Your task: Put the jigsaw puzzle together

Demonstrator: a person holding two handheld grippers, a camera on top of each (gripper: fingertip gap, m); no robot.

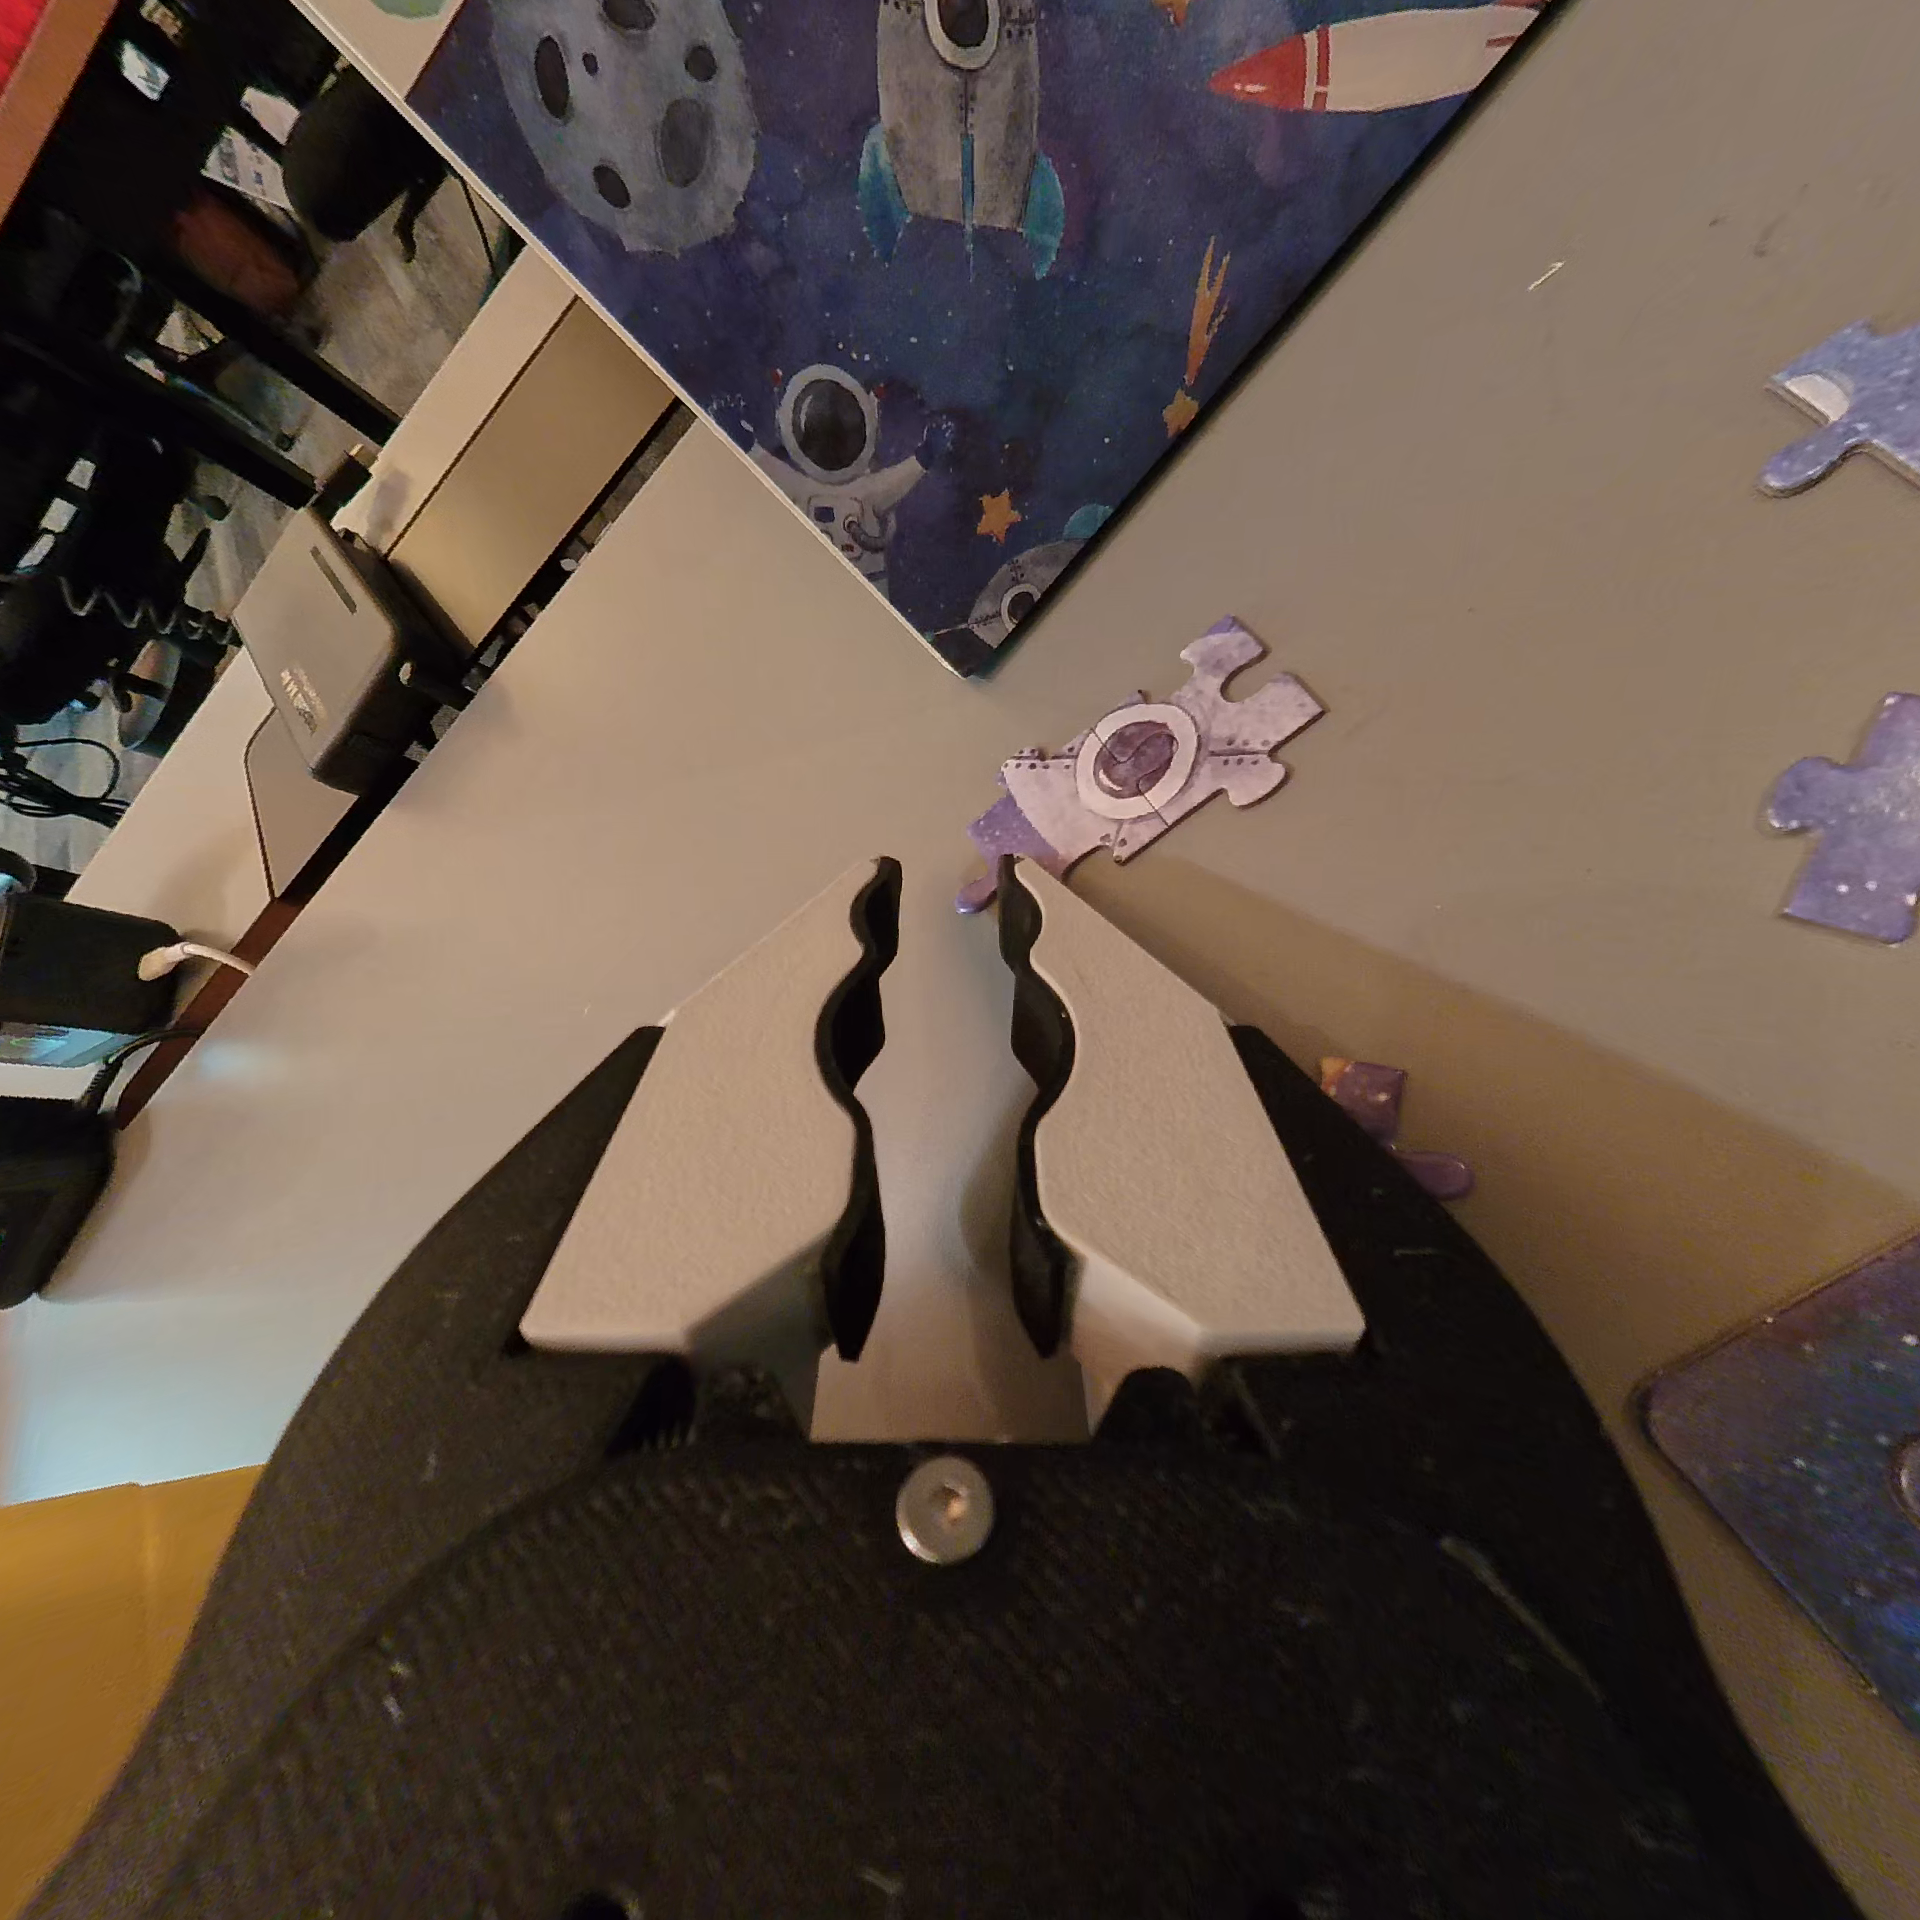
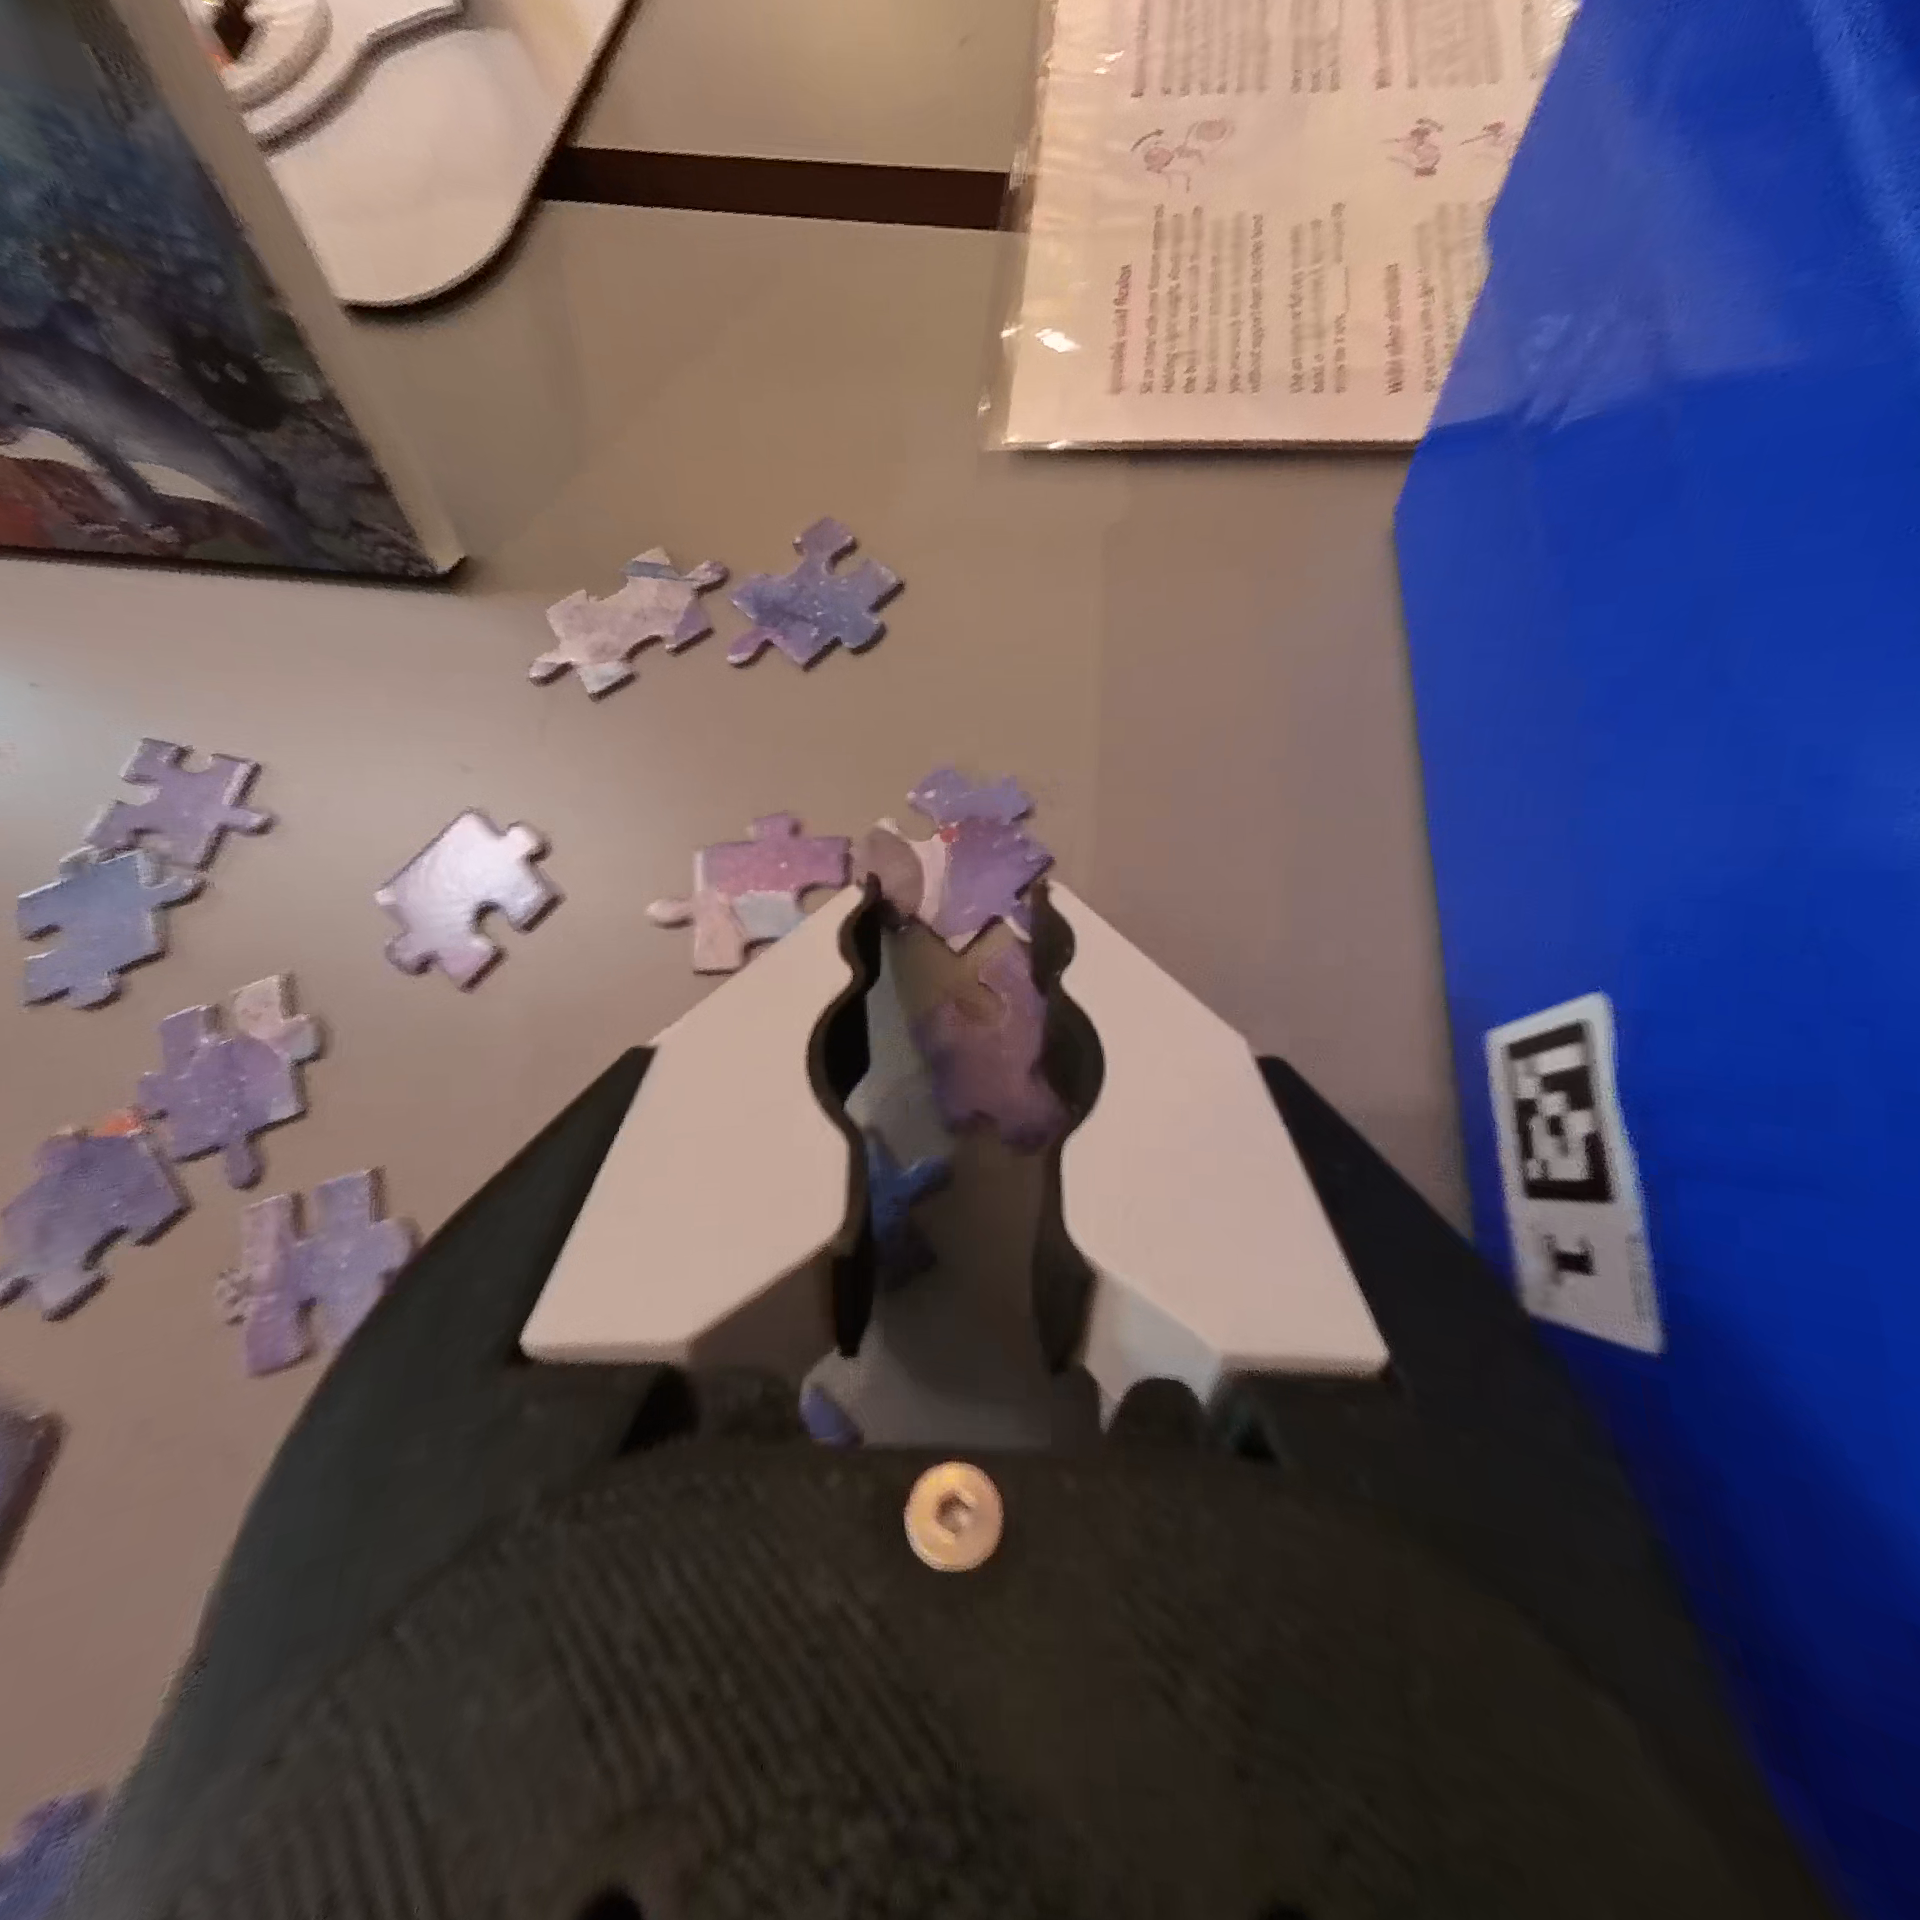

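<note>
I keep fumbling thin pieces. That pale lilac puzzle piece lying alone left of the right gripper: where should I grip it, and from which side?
Probably from straight above, fingers on two opposite edges of the pale lilac puzzle piece, across its body, not a tab. It lies flat on the table, so only its thin rim offers a hold; bare table around it leaves finger room.
</note>
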